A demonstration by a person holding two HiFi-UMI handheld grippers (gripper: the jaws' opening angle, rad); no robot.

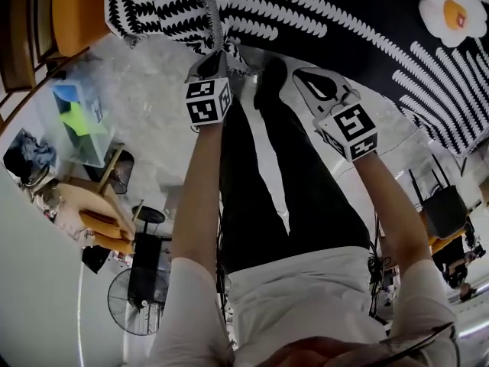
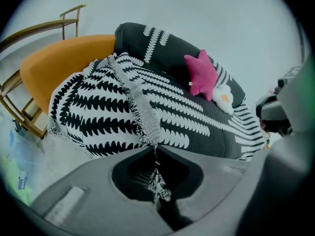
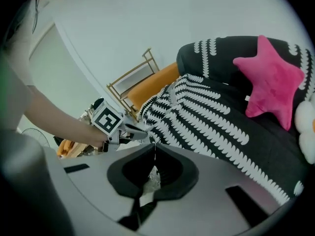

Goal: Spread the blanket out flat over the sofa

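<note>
A black-and-white leaf-patterned blanket (image 2: 108,102) lies bunched over the orange sofa (image 2: 64,58), its dark side spread toward the right. In the left gripper view my left gripper (image 2: 156,146) is shut on the blanket's fringed edge, which runs up from the jaws as a taut ridge. The right gripper (image 3: 154,145) is shut too, with a speckled bit of blanket (image 3: 152,173) pinched in its jaws. In the head view both grippers (image 1: 221,52) (image 1: 299,73) sit side by side at the blanket's near edge (image 1: 229,21). The left gripper's marker cube (image 3: 107,119) shows in the right gripper view.
A pink star cushion (image 3: 273,85) and a white flower cushion (image 2: 222,96) lie on the blanket. A wooden chair frame (image 2: 29,33) stands by the sofa's end. A clear box (image 1: 80,121), a wooden side table (image 1: 92,205) and a floor fan (image 1: 137,300) stand to the left.
</note>
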